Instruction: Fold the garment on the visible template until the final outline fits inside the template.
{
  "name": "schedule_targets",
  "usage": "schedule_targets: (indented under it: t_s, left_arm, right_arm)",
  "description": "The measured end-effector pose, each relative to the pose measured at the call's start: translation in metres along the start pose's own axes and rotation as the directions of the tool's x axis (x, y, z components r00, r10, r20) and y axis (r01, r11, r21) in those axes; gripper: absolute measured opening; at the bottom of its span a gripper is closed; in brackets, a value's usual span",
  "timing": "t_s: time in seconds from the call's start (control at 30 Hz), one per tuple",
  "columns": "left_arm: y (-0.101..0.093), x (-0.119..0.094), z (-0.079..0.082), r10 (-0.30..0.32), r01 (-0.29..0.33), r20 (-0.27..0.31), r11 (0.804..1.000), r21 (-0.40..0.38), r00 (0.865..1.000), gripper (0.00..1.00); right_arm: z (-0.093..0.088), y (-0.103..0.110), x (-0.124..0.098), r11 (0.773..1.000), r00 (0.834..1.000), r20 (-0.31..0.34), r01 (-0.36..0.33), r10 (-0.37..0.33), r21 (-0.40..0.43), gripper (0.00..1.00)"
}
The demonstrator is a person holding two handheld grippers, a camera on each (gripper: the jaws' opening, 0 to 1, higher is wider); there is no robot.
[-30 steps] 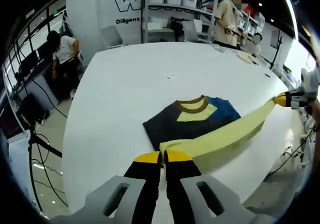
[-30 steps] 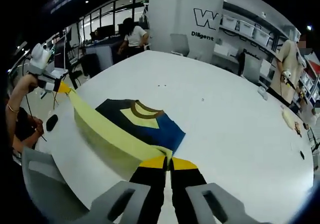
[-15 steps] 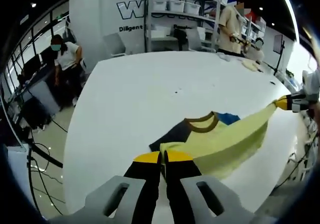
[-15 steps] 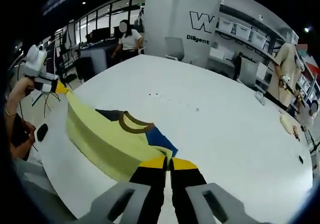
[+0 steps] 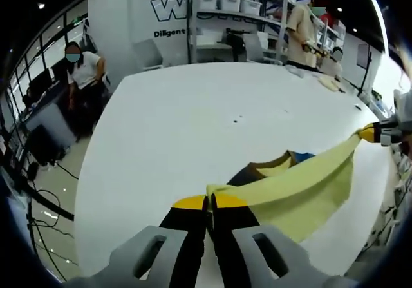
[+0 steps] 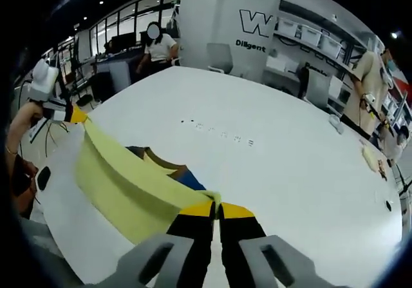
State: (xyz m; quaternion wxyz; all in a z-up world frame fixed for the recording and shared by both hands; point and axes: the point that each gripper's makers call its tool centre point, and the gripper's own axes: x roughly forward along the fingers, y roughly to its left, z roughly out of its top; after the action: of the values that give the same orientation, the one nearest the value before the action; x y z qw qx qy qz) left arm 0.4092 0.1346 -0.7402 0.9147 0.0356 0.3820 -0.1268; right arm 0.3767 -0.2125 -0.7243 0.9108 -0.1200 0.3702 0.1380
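A garment with a pale yellow lower part [image 5: 302, 188], navy and blue shoulders [image 5: 248, 173] and a brown collar [image 5: 270, 165] lies on the white table [image 5: 193, 114]. My left gripper [image 5: 210, 202] is shut on one corner of the yellow hem, and my right gripper [image 6: 217, 207] is shut on the other corner. The hem [image 6: 129, 185] is stretched taut between them, lifted and carried over the garment's upper half. The right gripper shows at the right in the left gripper view [image 5: 376, 133], the left gripper at the left in the right gripper view [image 6: 64, 113]. I see no template outline.
A dashed row of small marks [image 6: 215, 132] runs across the table beyond the garment. A person [image 5: 80, 69] sits at a desk past the table's far left; another person [image 5: 306, 27] stands by the shelves [image 5: 225, 4]. Small objects [image 6: 373, 156] lie at the table's far side.
Both grippers have carried the yellow hem further over the garment toward its collar, so that less of the navy and blue part shows. Both stay shut on the hem corners.
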Motion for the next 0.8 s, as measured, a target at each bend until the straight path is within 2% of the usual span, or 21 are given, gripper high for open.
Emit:
schedule_targets:
  t_s: [0.2, 0.37, 0.53, 0.7, 0.8]
  left_arm:
    - [0.006, 0.023, -0.002, 0.003, -0.004, -0.019, 0.999, -0.039, 1.000, 0.02]
    - [0.008, 0.047, -0.016, -0.013, 0.007, -0.078, 0.998, -0.070, 0.997, 0.02]
    - [0.013, 0.063, -0.024, -0.004, -0.003, -0.089, 0.997, -0.080, 0.996, 0.02]
    - [0.015, 0.077, -0.035, -0.007, -0.003, -0.097, 0.995, -0.098, 0.995, 0.02]
    - [0.015, 0.085, -0.041, -0.013, 0.002, -0.085, 0.992, -0.129, 0.996, 0.02]
  right_arm:
    - [0.002, -0.005, 0.024, 1.000, 1.000, -0.014, 0.012, -0.012, -0.021, 0.00]
    - [-0.003, -0.010, 0.046, 0.999, 0.999, -0.046, 0.019, -0.020, -0.028, 0.00]
    - [-0.010, -0.011, 0.068, 1.000, 0.998, -0.059, -0.002, 0.003, 0.010, 0.00]
    - [-0.018, -0.013, 0.082, 0.996, 0.998, -0.054, -0.023, 0.027, 0.084, 0.00]
    - [-0.025, -0.015, 0.090, 0.995, 0.997, -0.063, -0.027, 0.034, 0.098, 0.00]
